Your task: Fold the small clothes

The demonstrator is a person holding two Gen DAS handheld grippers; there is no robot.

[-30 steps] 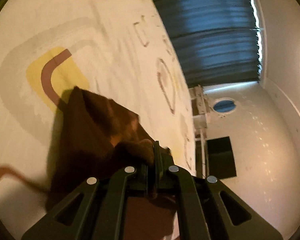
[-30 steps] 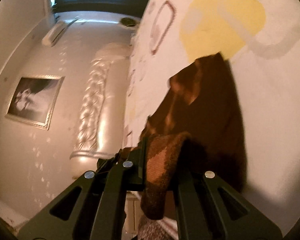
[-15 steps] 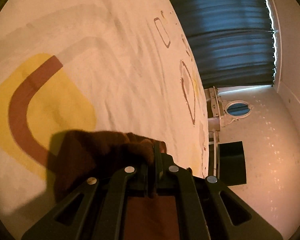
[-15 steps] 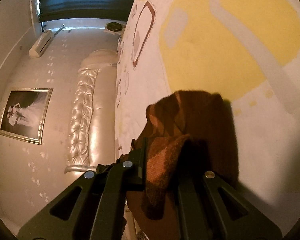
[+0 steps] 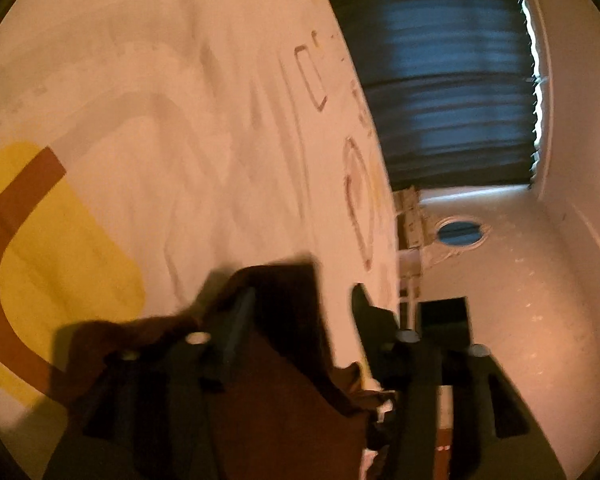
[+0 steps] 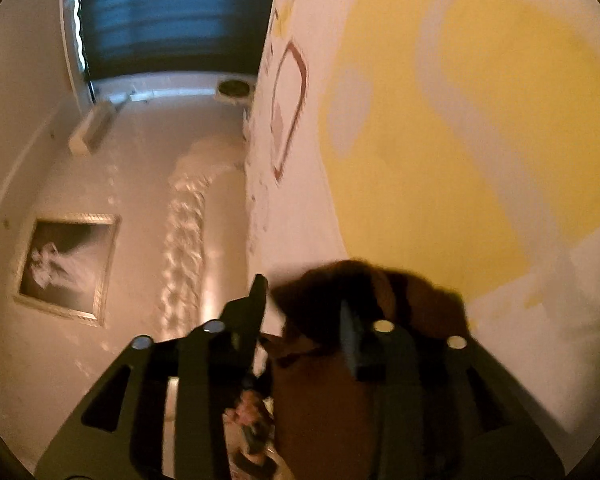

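Between both tongs' fingers lies the brown garment [image 5: 284, 420], down on the patterned bed sheet [image 5: 180, 120]. Left tongs [image 5: 300, 300] & right tongs [image 6: 304, 300] are opening, pads off the cloth, prob. letting a fold settle flat.

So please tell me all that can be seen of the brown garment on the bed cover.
The brown garment is a small, soft piece of dark brown cloth, looking knitted, with lighter orange-brown patches visible in the right wrist view. It lies crumpled and bunched on the patterned bed cover, partly over a yellow patch. Both tools are opening: the left tool and the right tool each have cloth between their fingers, no longer pinched. Its full shape is hidden by the tools and blur.
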